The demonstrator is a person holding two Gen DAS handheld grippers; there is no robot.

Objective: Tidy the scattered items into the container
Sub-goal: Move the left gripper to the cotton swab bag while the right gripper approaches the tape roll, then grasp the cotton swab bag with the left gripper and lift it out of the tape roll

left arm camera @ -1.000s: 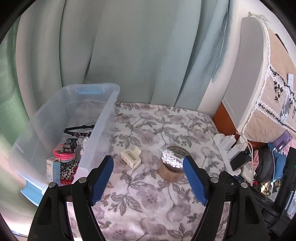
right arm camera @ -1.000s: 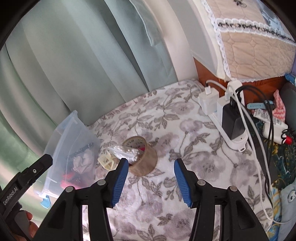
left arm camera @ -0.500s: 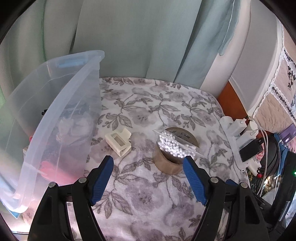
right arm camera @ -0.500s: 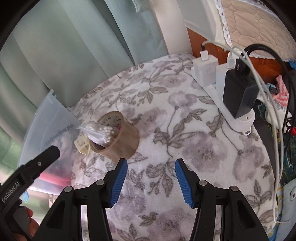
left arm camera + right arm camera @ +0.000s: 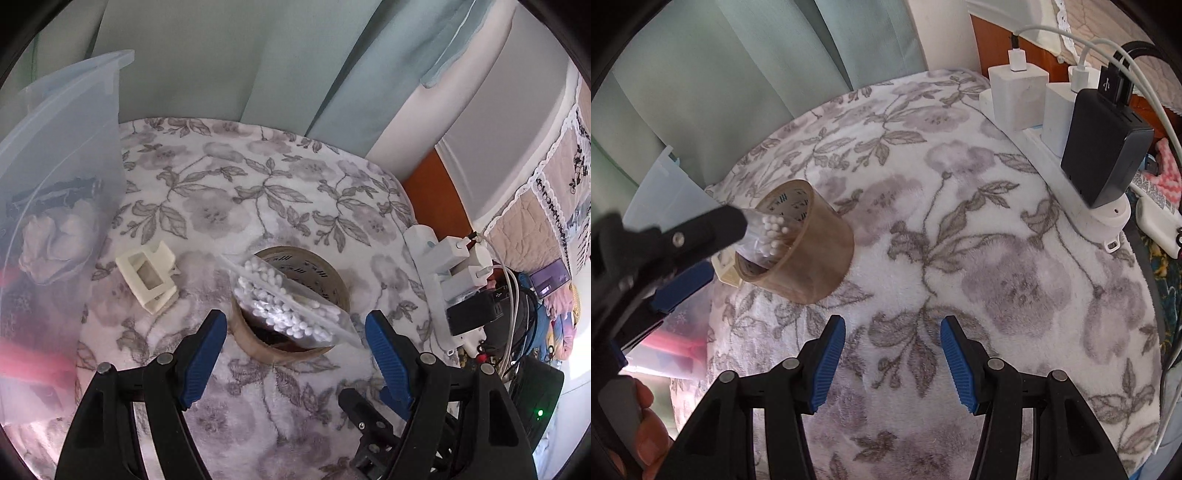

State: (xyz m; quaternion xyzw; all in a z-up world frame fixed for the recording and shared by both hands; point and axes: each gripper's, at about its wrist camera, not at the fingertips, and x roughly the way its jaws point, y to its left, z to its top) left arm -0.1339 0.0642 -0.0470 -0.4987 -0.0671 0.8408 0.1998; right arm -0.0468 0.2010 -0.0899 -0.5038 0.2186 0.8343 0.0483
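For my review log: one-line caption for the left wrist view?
Open left gripper above a tape roll holding a bag of cotton swabs, cream hair clip and clear bin alongside.

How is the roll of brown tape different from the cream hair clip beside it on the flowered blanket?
The tape roll is round and brown; the hair clip is boxy and cream. The tape roll is clearly larger than the hair clip. The tape roll has a clear bag of cotton swabs lying across its hole; the hair clip has nothing on it. Both sit on the blanket, outside the clear bin.
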